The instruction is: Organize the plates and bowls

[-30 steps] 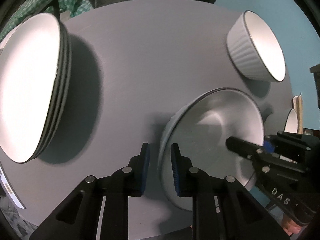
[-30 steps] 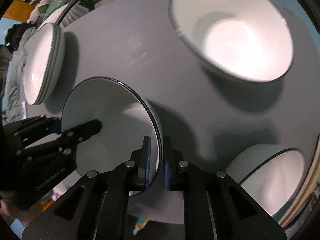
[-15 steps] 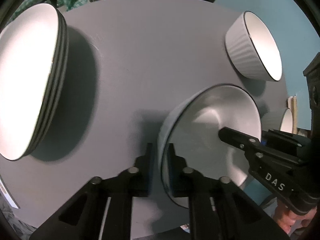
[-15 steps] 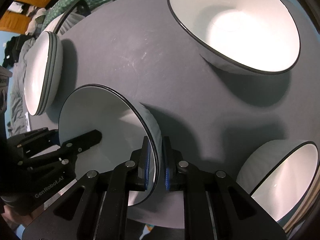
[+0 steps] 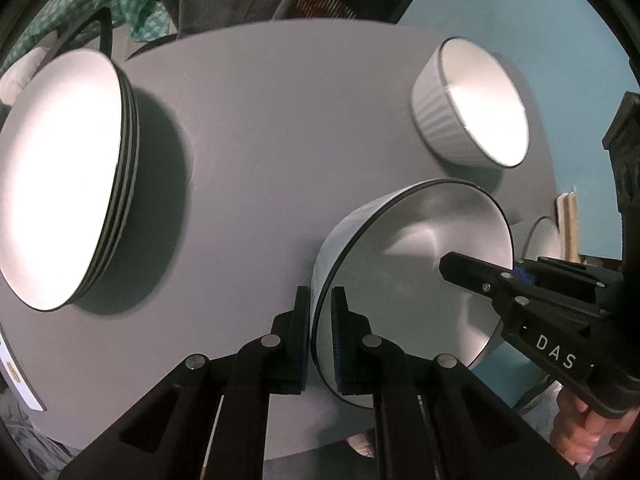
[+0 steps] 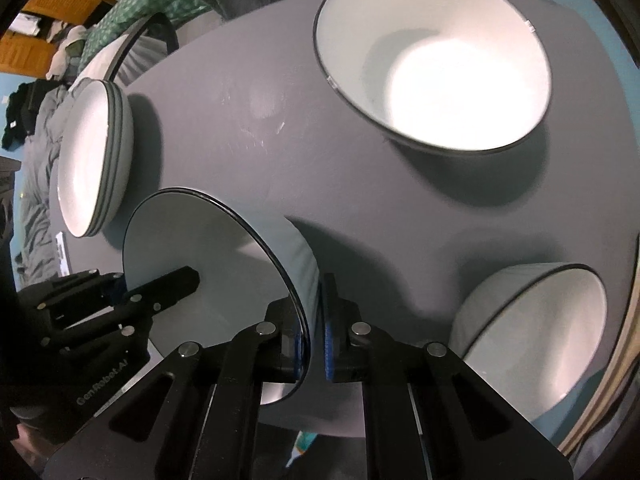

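Gripping opposite sides of one white bowl (image 5: 420,280), both grippers sit low over a round grey table (image 5: 280,140).

Left wrist view, left to right:
- Stack of white plates (image 5: 60,168) with dark rims, at the table's left edge, well apart from the grippers.
- Left gripper (image 5: 320,336), bottom centre: jaws pressed onto the bowl's near rim, one blue-padded finger outside the wall, the other inside.
- Held bowl just right of centre, dark-rimmed, its opening turned toward the right.
- Ribbed white bowl (image 5: 468,108) at the table's far right, apart from the held bowl.
- Right gripper (image 5: 516,274) at the right, black, lettered "DAS", pinching the bowl's opposite rim, one finger lying inside the bowl. A person's hand (image 5: 580,428) shows under it, bottom right.

Right wrist view, left to right:
- Left gripper (image 6: 120,292), bottom left, one finger reaching into the bowl.
- Same plate stack (image 6: 92,160), at the far left of the table.
- Held bowl (image 6: 208,264), lower centre-left; right gripper (image 6: 314,340) clamped on its near rim, wall between the blue pads.
- Large white bowl (image 6: 440,72), top right, standing alone on the table.
- Another white bowl (image 6: 532,328) at the lower right edge, near the right gripper but not touching it.
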